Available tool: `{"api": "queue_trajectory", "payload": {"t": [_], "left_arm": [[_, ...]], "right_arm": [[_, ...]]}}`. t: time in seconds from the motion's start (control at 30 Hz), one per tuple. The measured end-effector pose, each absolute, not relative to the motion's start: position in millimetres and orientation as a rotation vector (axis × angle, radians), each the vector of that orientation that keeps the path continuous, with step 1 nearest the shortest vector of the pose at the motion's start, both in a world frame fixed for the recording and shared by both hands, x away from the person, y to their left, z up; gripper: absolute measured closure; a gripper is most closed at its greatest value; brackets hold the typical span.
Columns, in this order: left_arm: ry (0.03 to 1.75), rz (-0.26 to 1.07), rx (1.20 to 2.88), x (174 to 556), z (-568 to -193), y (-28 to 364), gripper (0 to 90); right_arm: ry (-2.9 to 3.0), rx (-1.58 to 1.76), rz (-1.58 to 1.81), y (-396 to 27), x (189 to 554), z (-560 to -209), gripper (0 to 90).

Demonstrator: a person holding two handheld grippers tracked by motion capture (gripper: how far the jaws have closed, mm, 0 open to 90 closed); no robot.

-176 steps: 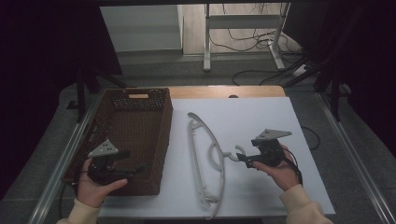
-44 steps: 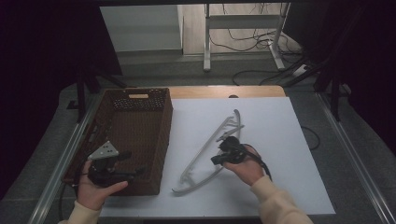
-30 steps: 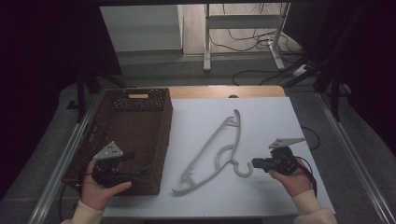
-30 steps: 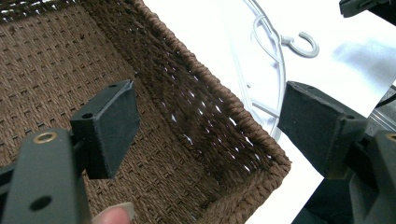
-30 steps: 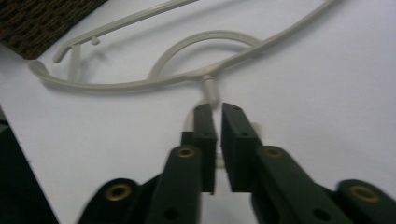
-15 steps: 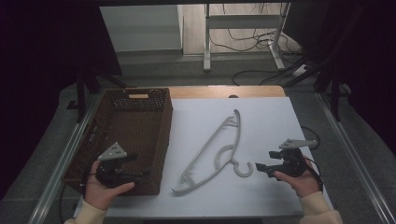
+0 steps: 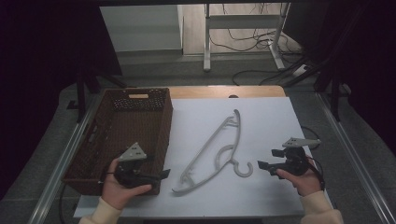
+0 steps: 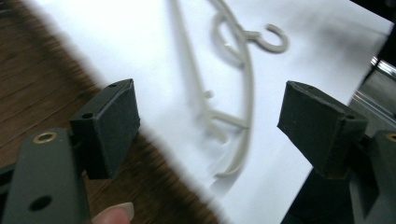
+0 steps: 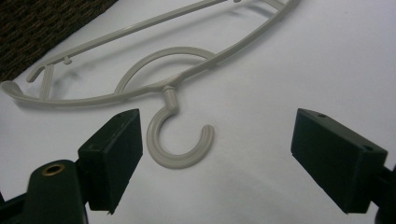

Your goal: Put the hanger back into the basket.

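A pale grey plastic hanger (image 7: pixel 232 161) lies flat on the white table top (image 7: pixel 275 126), its hook pointing to the front right. My right gripper (image 7: pixel 267 159) rests just right of the hook. Its jaws have just been opening and stand wide apart with nothing between them. In the right gripper view the hook (image 9: pixel 180 162) lies on the table ahead of the right gripper (image 9: pixel 224 156), nearer the left pad. My left gripper (image 7: pixel 164 175) is open at the front right corner of the brown wicker basket (image 7: pixel 161 133) and faces the hanger (image 8: pixel 249 84). Nothing is between the jaws of the left gripper (image 8: pixel 217 123).
The basket (image 8: pixel 37 84) takes up the table's left side, and its weave shows at the top left of the right gripper view (image 9: pixel 46 28). Metal rails run along both table sides. Cables and a stand's legs lie on the floor beyond the far edge.
The right gripper turned the hanger, let go of the hook, opened and drew back to the right. The left gripper slid right along the basket's front toward the hanger.
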State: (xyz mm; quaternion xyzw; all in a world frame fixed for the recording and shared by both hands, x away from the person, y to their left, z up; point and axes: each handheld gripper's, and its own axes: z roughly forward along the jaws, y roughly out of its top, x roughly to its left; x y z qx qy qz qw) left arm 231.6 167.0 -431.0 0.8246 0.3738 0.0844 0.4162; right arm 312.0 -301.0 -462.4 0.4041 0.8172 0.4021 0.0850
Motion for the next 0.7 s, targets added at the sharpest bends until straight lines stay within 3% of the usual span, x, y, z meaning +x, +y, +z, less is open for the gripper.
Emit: {"api": "queue_trajectory", "payload": {"t": [0.3, 0.7], "left_arm": [[0.838, 0.14, 2.163, 243, -437, 123, 21.0], [0.825, 0.116, 2.227, 254, -447, 93, 23.3]], "right_arm": [[2.441, 1.206, 1.196, -301, 312, -462, 16.8], [2.451, 1.214, 1.181, -299, 313, -464, 17.1]]}}
